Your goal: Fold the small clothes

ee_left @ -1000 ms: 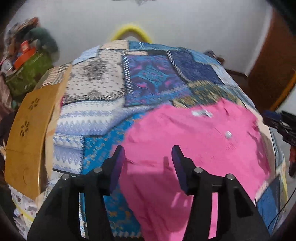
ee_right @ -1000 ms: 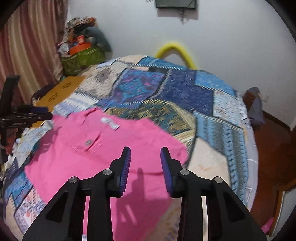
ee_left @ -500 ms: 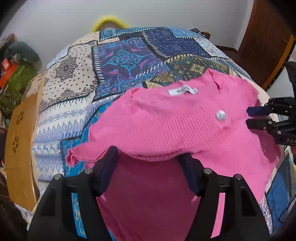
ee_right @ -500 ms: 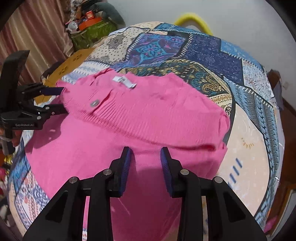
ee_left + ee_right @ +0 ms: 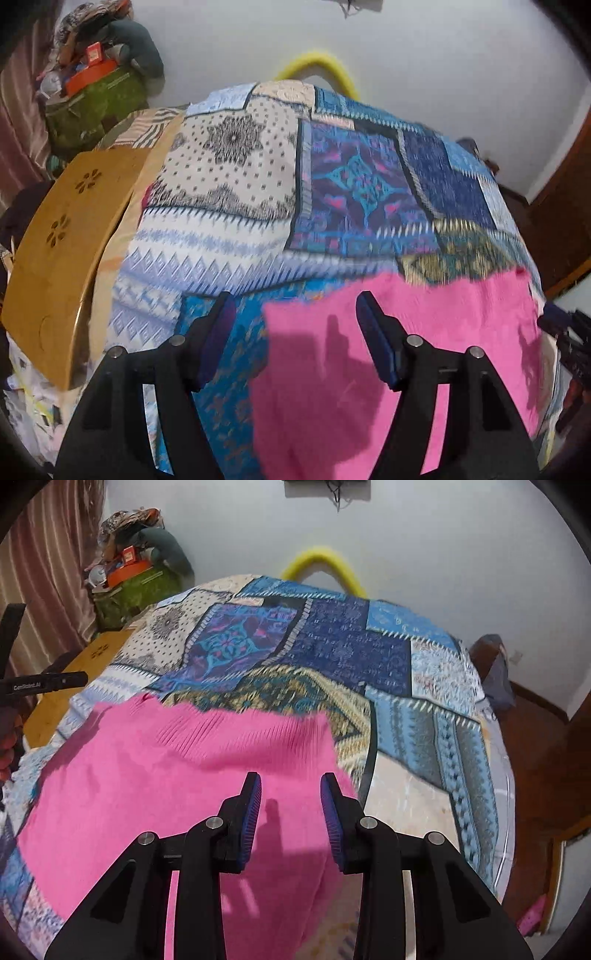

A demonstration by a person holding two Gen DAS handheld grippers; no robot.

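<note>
A pink knitted garment lies flat on the patchwork bedspread, folded so its far edge is straight. It also shows in the right wrist view. My left gripper is open and empty, above the garment's left edge. My right gripper is open and empty, above the garment's right part. The left gripper shows at the left edge of the right wrist view; the right gripper shows at the right edge of the left wrist view.
A wooden panel stands along the bed's left side. A green bag with clutter sits in the far left corner. A yellow curved tube rises behind the bed. A brown door is at right.
The garment's upper part, with its label and button, has been folded over and let go. Both grippers have lifted and pulled back from the cloth.
</note>
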